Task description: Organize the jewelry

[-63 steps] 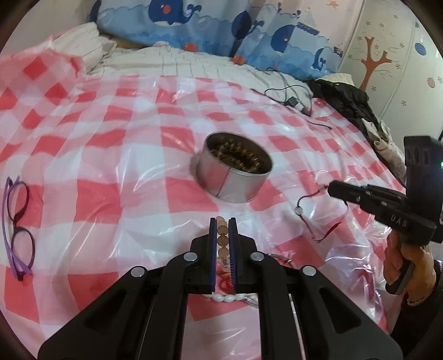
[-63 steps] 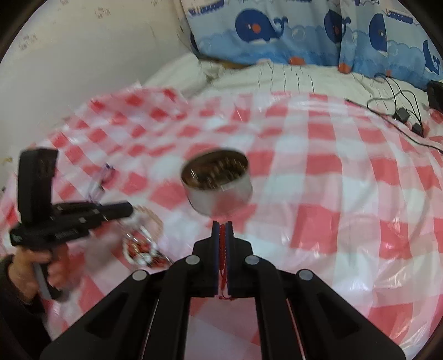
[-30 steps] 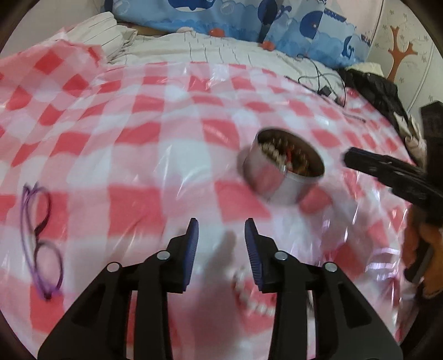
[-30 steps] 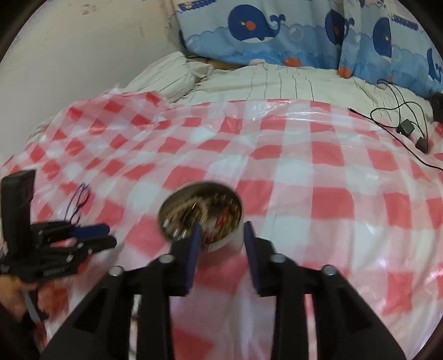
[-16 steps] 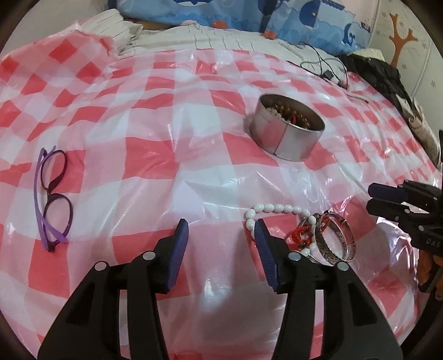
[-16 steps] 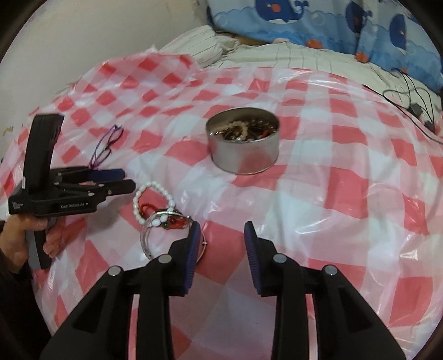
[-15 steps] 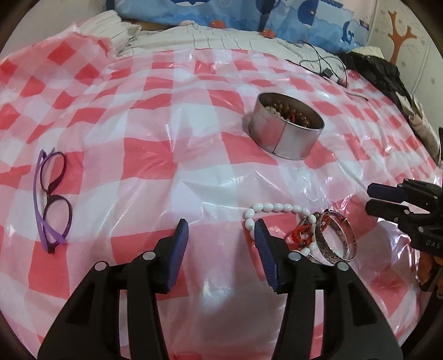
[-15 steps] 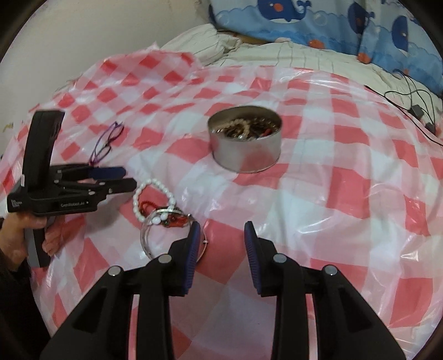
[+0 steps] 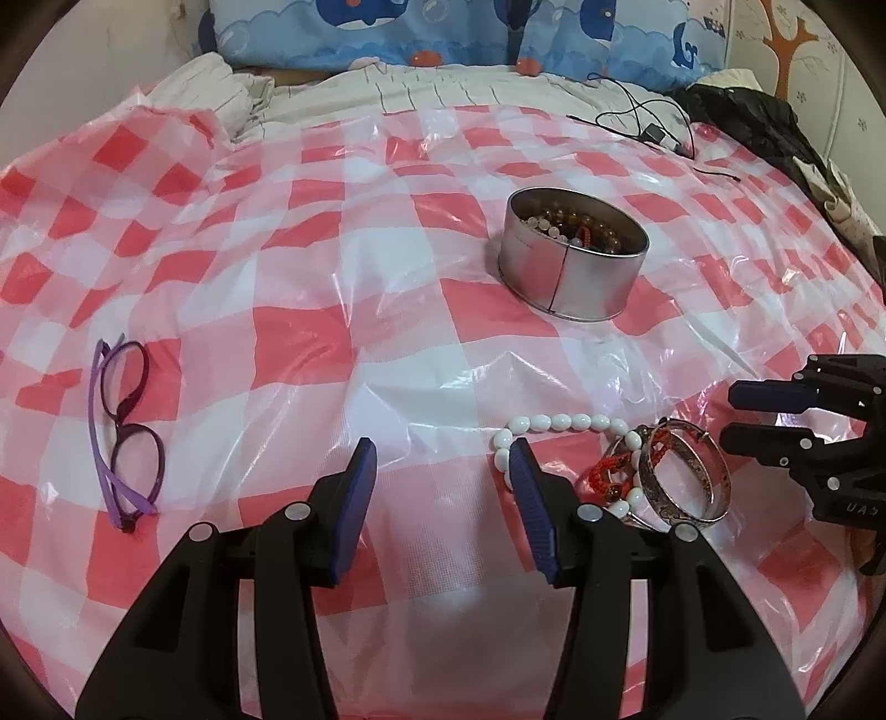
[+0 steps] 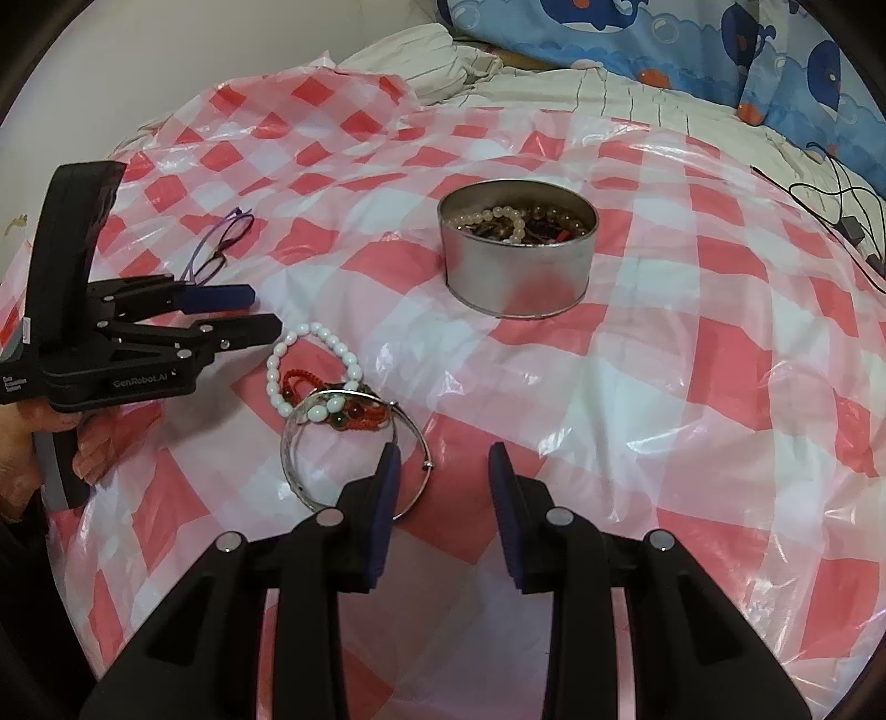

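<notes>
A round metal tin (image 9: 573, 266) (image 10: 518, 257) holding several bead bracelets stands on the red-and-white checked plastic sheet. In front of it lies a small pile: a white bead bracelet (image 9: 559, 425) (image 10: 310, 365), a red cord bracelet (image 9: 606, 473) (image 10: 302, 382) and a silver bangle (image 9: 684, 471) (image 10: 354, 454). My left gripper (image 9: 440, 462) is open and empty, just left of the pile. My right gripper (image 10: 443, 462) is open and empty, just right of the bangle; it also shows in the left wrist view (image 9: 736, 418).
Purple glasses (image 9: 124, 426) (image 10: 219, 243) lie on the sheet at the left. Whale-print pillows (image 9: 470, 27) and a striped sheet are at the back. A black cable with a charger (image 9: 653, 130) and dark clothes (image 9: 758, 127) lie at the back right.
Both grippers held bracelets shut 2 s ago, opened over the tin, then pulled back. Over the last half second both views have barely shifted.
</notes>
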### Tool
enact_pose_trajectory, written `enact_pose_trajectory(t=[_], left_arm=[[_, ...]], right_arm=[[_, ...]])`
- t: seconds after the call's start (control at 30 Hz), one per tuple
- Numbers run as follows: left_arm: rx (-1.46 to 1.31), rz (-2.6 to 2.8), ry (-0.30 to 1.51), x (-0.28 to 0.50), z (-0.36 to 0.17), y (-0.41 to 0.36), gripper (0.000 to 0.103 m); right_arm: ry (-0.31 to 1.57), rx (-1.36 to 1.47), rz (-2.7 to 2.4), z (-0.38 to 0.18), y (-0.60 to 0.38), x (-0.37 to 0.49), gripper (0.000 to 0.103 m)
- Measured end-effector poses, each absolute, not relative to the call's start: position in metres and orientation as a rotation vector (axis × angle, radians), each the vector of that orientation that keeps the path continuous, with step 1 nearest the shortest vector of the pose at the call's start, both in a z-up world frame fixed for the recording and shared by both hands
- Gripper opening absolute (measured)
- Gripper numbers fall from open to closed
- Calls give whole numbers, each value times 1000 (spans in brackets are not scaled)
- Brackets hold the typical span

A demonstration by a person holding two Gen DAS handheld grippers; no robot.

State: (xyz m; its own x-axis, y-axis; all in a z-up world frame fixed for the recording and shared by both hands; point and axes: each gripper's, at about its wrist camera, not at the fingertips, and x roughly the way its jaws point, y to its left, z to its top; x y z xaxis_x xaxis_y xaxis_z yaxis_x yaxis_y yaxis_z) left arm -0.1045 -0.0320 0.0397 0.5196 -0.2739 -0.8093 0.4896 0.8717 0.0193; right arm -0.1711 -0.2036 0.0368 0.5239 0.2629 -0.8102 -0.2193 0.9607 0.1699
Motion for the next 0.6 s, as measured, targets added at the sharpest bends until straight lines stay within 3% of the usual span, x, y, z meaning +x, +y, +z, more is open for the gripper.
enact_pose_trajectory(t=[0.6], left_arm=[[396,-429,847,-113,43,-44,50]], right_arm=[[984,29,287,35,-201,-171,35]])
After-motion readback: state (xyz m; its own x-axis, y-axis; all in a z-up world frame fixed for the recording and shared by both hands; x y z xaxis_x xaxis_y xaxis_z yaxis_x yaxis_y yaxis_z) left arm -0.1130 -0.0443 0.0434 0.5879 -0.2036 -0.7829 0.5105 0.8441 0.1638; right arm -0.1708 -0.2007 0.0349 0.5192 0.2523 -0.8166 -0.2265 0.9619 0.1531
